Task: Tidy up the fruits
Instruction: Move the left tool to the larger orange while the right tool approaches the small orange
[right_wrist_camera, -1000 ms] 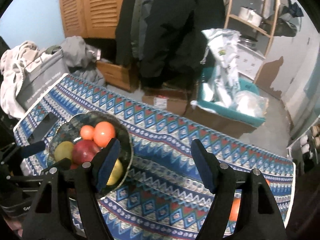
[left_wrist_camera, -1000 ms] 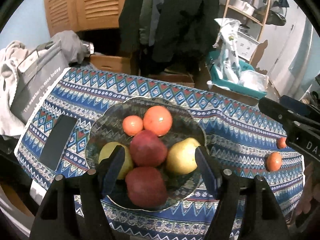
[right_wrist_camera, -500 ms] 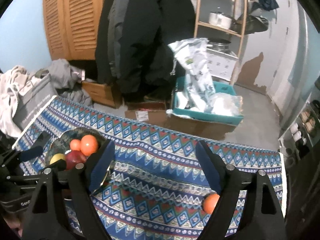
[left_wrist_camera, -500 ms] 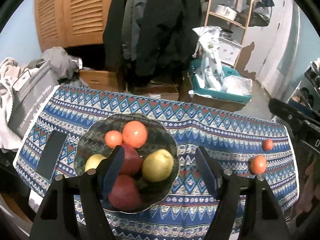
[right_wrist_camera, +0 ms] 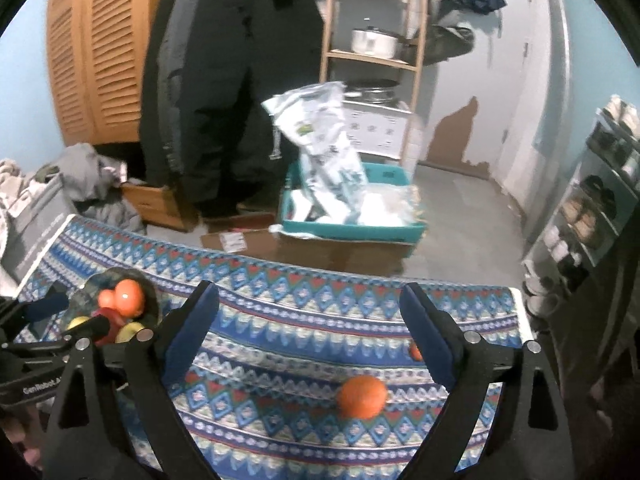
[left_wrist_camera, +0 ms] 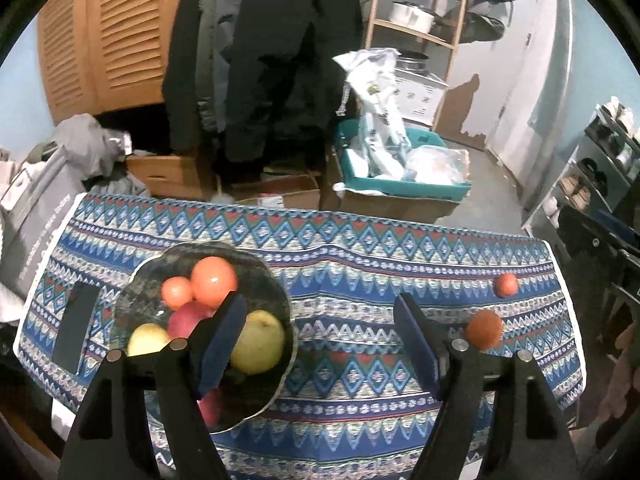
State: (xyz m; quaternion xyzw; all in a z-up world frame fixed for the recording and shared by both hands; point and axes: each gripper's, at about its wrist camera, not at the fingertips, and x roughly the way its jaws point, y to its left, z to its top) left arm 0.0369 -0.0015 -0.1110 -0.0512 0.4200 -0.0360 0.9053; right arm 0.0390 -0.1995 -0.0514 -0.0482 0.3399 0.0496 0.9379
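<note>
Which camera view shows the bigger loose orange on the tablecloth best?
The right wrist view. There the bigger loose orange lies close and whole on the tablecloth, between the open fingers of the right tool. In the left wrist view this orange is smaller, off to the right, its lower edge hidden behind the tool's finger.

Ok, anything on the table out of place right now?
Yes: two oranges sit loose on the cloth, a bigger one and a smaller one near the right edge, apart from the fruit bowl. Nothing looks spilled or damaged.
</note>
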